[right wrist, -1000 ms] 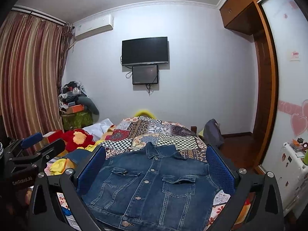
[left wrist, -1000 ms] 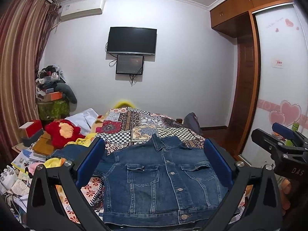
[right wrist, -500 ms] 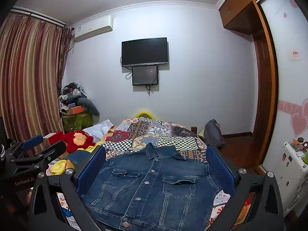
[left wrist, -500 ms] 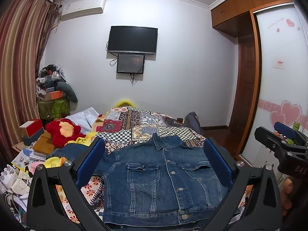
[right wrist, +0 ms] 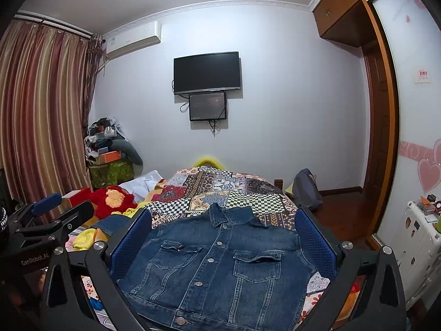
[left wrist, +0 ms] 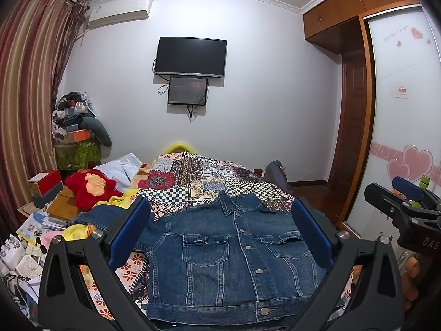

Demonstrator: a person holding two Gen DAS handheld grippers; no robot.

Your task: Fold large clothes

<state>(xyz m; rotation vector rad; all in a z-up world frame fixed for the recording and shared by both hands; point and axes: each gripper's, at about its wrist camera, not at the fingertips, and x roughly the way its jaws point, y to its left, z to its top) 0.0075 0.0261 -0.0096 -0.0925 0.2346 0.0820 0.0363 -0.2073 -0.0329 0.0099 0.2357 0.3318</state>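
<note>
The left tongs (left wrist: 220, 237) stand spread wide, blue pads apart, holding nothing, poised above the near hem of the denim jacket (left wrist: 231, 259). The right tongs (right wrist: 223, 244) are likewise spread and empty, over the same garment.

One jacket lies flat on the bed (right wrist: 220, 184), front up and buttoned, its long axis running away from both cameras: collar toward the far wall, hem nearest. It is dark blue denim with two flapped chest pockets and a single row of metal buttons down the middle. One sleeve stretches out to the left; the other seems tucked out of sight, though the right pad hides that edge.

Beneath it is a patchwork quilt (left wrist: 209, 176) of checks and florals. A red plush toy (left wrist: 91, 187) sits left of the bed, striped curtains (right wrist: 41, 110) beyond, and two dark screens (left wrist: 190, 55) hang on the wall.
</note>
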